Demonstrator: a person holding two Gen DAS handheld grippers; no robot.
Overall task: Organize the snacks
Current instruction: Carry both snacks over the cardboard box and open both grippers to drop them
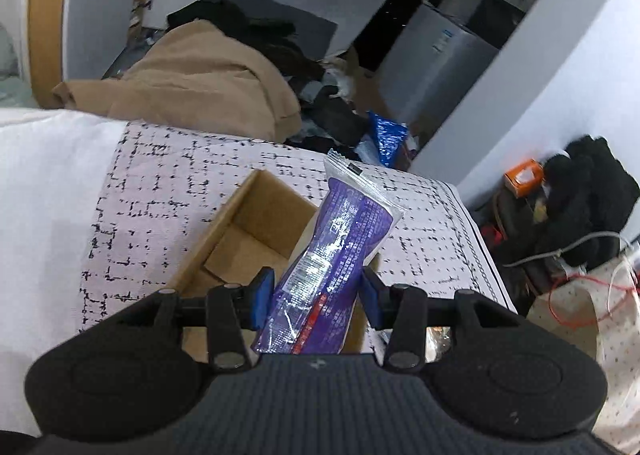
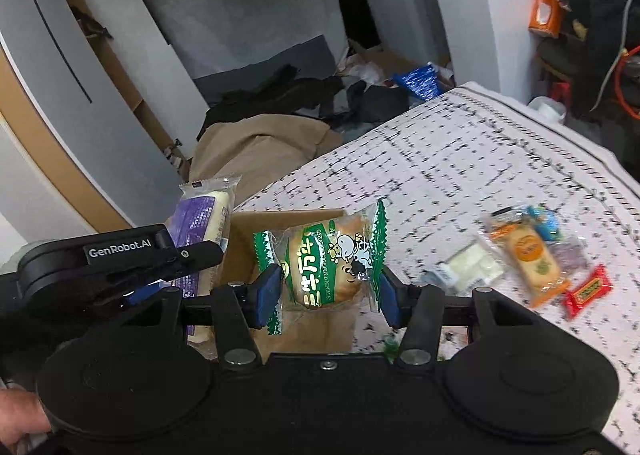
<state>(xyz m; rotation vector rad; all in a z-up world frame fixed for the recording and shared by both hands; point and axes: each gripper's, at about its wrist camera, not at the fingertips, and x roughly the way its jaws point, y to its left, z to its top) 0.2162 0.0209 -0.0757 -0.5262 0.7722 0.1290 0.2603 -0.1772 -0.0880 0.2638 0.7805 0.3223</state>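
Note:
My left gripper [image 1: 316,295] is shut on a purple snack packet [image 1: 332,255] and holds it over an open cardboard box [image 1: 244,231] on the patterned table cover. My right gripper [image 2: 326,293] is shut on a green-edged bun packet [image 2: 324,259], held above the same box [image 2: 276,223]. The left gripper with the purple packet [image 2: 204,223] shows at the left of the right wrist view. Several loose snacks [image 2: 528,259] lie on the cover to the right, among them a red candy bar [image 2: 588,291] and a white packet [image 2: 468,271].
The table cover [image 1: 168,183] ends at the far edge, with a tan cloth [image 1: 208,83] and dark clothes piled on the floor beyond. A blue foil bag [image 1: 386,137] lies past the far corner. An orange box [image 1: 522,175] and cables sit at the right.

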